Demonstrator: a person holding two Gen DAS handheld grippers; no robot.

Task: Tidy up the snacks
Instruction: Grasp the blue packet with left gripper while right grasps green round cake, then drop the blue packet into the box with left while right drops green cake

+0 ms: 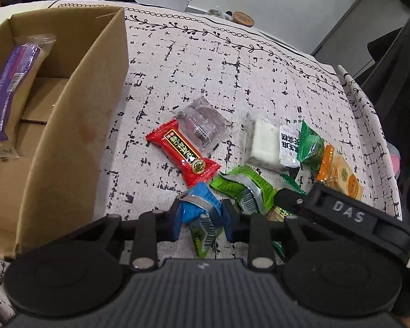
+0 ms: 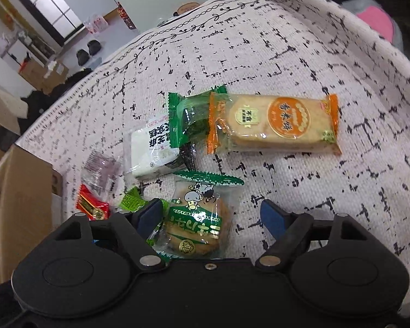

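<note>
My left gripper (image 1: 201, 214) is shut on a blue-and-green snack packet (image 1: 202, 218) just above the patterned cloth. A cardboard box (image 1: 76, 104) stands to its left with a purple packet (image 1: 11, 82) inside. Ahead lie a red candy (image 1: 181, 154), a clear purple-cake packet (image 1: 202, 123), a white rice-cake packet (image 1: 265, 143) and a light green packet (image 1: 243, 188). My right gripper (image 2: 211, 216) is open around a green-banded biscuit packet (image 2: 198, 221) lying on the cloth. An orange cracker packet (image 2: 273, 123) and a dark green packet (image 2: 191, 120) lie beyond it.
The right gripper's black body (image 1: 350, 213) sits close to the right of my left gripper. The table's right edge (image 1: 380, 136) drops off near a dark chair. The box wall (image 2: 16, 213) is at the right wrist view's left.
</note>
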